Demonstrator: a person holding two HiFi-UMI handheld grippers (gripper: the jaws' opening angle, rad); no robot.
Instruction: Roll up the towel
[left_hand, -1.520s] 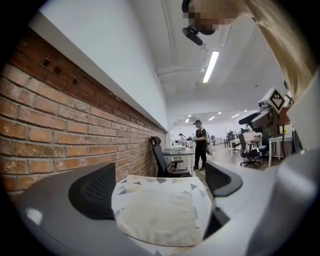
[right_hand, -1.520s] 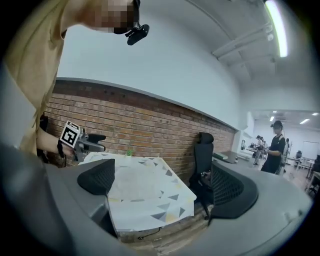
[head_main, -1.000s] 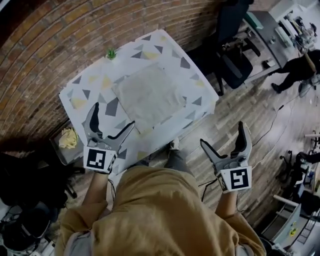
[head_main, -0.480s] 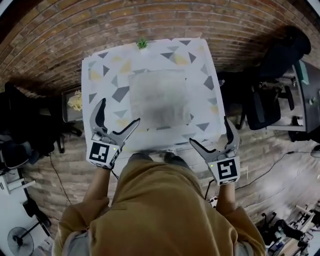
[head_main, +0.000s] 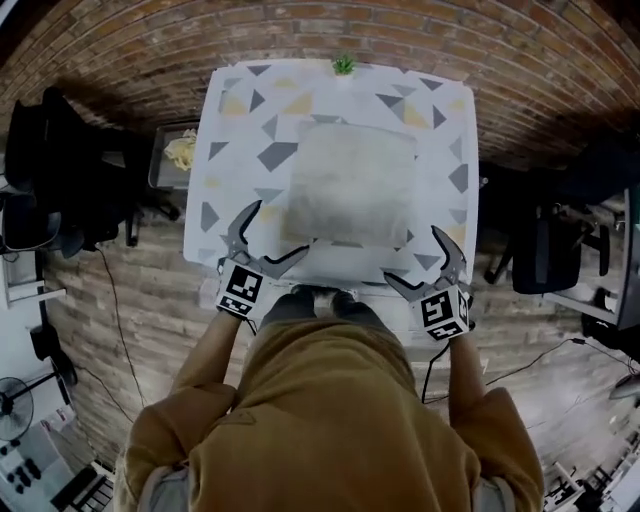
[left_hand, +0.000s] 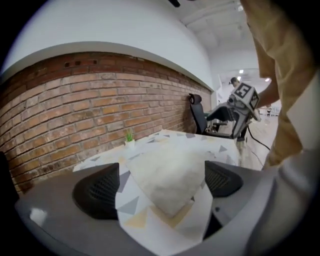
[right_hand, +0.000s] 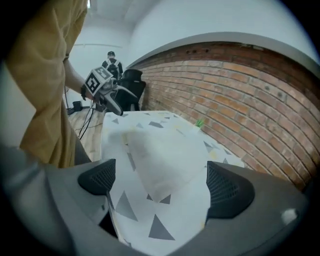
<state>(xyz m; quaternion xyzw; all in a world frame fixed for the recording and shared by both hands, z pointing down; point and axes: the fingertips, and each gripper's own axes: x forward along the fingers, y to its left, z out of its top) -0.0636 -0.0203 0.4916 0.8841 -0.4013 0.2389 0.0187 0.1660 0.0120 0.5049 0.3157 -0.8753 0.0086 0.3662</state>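
A pale grey towel (head_main: 352, 184) lies flat and unfolded on the table (head_main: 232, 140), which wears a white cloth with grey and yellow triangles. My left gripper (head_main: 263, 242) is open at the table's near edge, just left of the towel's near-left corner. My right gripper (head_main: 424, 262) is open too, by the near-right corner. In the left gripper view the towel (left_hand: 167, 175) spreads out between the wide-apart jaws. The right gripper view shows the towel (right_hand: 162, 157) ahead of its open jaws. Neither gripper touches the towel.
A small green plant (head_main: 344, 66) stands at the table's far edge by the brick wall. A side tray with a yellow cloth (head_main: 182, 152) sits left of the table. Office chairs (head_main: 560, 250) stand to the right, dark gear on the left.
The view has swung so that the table now sits square ahead of me. Both grippers have come up to the table's near edge, one at each near corner of the towel.
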